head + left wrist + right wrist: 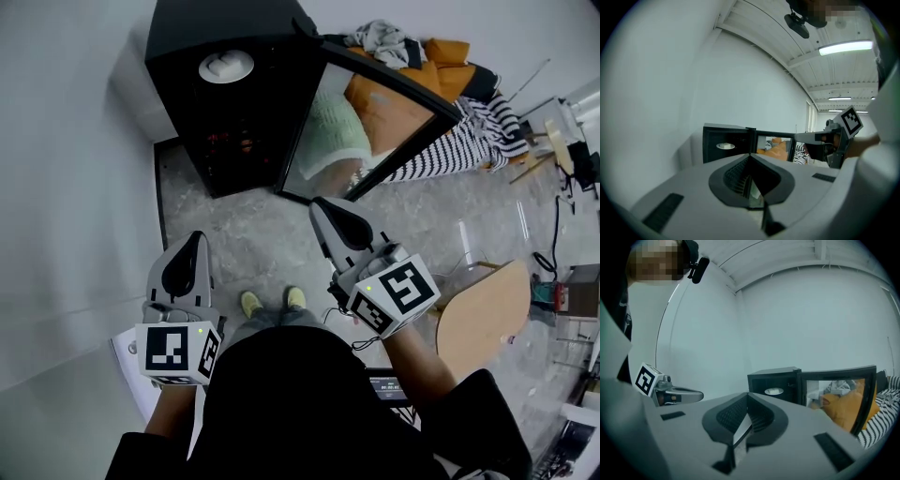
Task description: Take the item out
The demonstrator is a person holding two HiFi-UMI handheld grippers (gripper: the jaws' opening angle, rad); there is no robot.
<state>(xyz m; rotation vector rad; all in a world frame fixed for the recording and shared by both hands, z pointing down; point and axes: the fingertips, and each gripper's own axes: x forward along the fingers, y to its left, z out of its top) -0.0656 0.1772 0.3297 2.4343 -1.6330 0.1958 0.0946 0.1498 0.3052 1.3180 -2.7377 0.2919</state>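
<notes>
A black cabinet (pixel 234 131) stands on the floor ahead with its glass door (pixel 375 122) swung open to the right. Inside it lies a white plate (pixel 226 66) with a small white item on it; the plate (pixel 725 146) shows in the left gripper view, and the right gripper view also has the plate (pixel 774 391). My left gripper (pixel 192 240) is shut and empty, well short of the cabinet. My right gripper (pixel 323 206) is shut and empty too, pointing at the door's lower edge. The jaws of the left gripper (pixel 751 158) and of the right gripper (pixel 749 397) meet at their tips.
A white wall (pixel 66 187) runs along the left. Behind the door lie orange cushions (pixel 450 56), crumpled clothes and a striped cloth (pixel 469 136). A round wooden tabletop (pixel 483 314) stands at my right. My feet in yellow shoes (pixel 272 300) are on the grey floor.
</notes>
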